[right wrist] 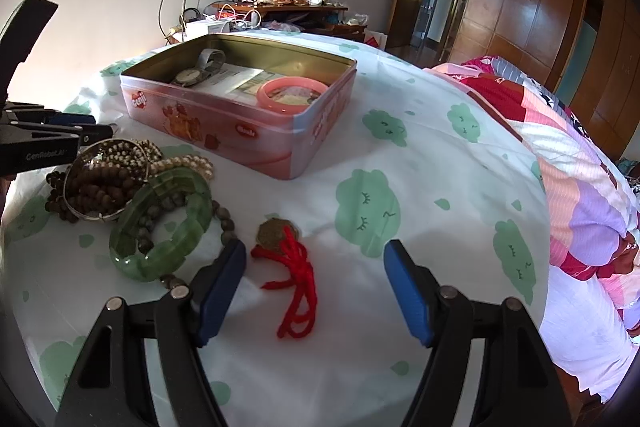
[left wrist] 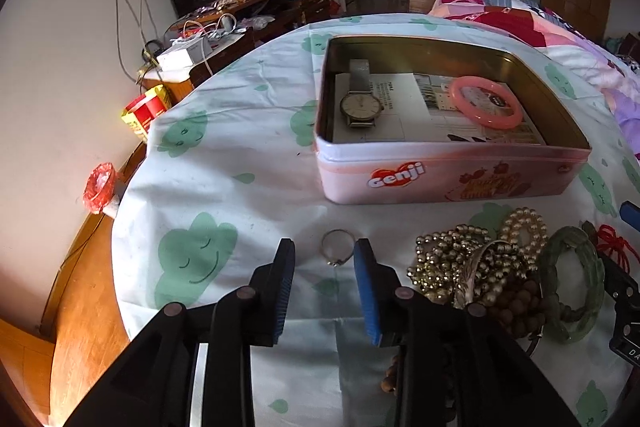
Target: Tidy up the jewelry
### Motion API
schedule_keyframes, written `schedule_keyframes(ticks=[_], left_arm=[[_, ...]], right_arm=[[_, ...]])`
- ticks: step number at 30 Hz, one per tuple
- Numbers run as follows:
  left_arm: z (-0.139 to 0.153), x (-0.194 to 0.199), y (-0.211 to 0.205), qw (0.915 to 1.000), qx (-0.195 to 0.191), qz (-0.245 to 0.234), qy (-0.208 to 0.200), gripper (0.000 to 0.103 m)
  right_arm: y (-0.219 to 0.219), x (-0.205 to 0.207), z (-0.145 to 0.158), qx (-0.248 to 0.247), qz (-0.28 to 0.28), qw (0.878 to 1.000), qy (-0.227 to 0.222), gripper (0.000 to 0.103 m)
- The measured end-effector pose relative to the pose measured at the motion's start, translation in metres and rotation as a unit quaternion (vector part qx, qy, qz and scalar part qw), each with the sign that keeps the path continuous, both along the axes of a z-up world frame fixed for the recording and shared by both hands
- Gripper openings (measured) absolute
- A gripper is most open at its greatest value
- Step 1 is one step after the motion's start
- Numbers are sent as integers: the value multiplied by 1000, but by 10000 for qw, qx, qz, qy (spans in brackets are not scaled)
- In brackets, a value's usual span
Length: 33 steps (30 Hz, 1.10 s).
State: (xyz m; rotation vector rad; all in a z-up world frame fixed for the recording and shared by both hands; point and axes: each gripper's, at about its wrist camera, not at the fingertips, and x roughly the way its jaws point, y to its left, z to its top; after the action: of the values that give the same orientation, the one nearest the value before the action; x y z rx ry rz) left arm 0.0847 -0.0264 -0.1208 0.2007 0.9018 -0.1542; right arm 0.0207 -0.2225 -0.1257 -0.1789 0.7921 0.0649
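Note:
An open pink tin (left wrist: 440, 183) (right wrist: 256, 143) holds a wristwatch (left wrist: 361, 105) (right wrist: 192, 77) and a pink bangle (left wrist: 486, 101) (right wrist: 290, 95). A thin ring (left wrist: 337, 247) lies on the cloth just past my left gripper (left wrist: 324, 247), which is open and empty, its right fingertip beside the ring. A heap with gold beads (left wrist: 448, 255), pearls (left wrist: 524, 229) and a green bangle (left wrist: 572, 283) (right wrist: 160, 227) lies right of it. My right gripper (right wrist: 314, 253) is open, with a red-cord coin pendant (right wrist: 288, 255) between its fingers on the cloth.
The white cloth with green clouds (right wrist: 400, 187) covers a round wooden table (left wrist: 80, 291). A quilted bed (right wrist: 568, 155) lies to the right. A cluttered desk (left wrist: 240, 11) stands at the back wall. The left gripper's body (right wrist: 36, 139) shows in the right wrist view.

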Motion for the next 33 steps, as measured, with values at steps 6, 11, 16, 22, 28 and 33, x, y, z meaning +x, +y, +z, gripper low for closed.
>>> schedule_keyframes(ticks=[6, 11, 16, 22, 28, 33], left_arm=[[0, 4, -1, 9999, -76, -118, 2, 31], [0, 5, 7, 9992, -276, -234, 139, 29], [1, -3, 16, 9991, -253, -303, 153, 5], [1, -8, 27, 9987, -399, -284, 144, 0], [10, -11, 26, 9991, -343, -199, -159, 0], [5, -3, 22, 9998, -128, -178, 5, 15]], right_arm=[[-2, 2, 1, 32, 17, 10000, 25, 73], [-2, 3, 1, 17, 55, 10000, 16, 71], [-1, 2, 0, 37, 92, 9999, 22, 69], [0, 2, 0, 38, 125, 9999, 19, 67], [2, 0, 0, 44, 176, 9998, 6, 62], [7, -2, 0, 175, 378, 9991, 41, 36]])
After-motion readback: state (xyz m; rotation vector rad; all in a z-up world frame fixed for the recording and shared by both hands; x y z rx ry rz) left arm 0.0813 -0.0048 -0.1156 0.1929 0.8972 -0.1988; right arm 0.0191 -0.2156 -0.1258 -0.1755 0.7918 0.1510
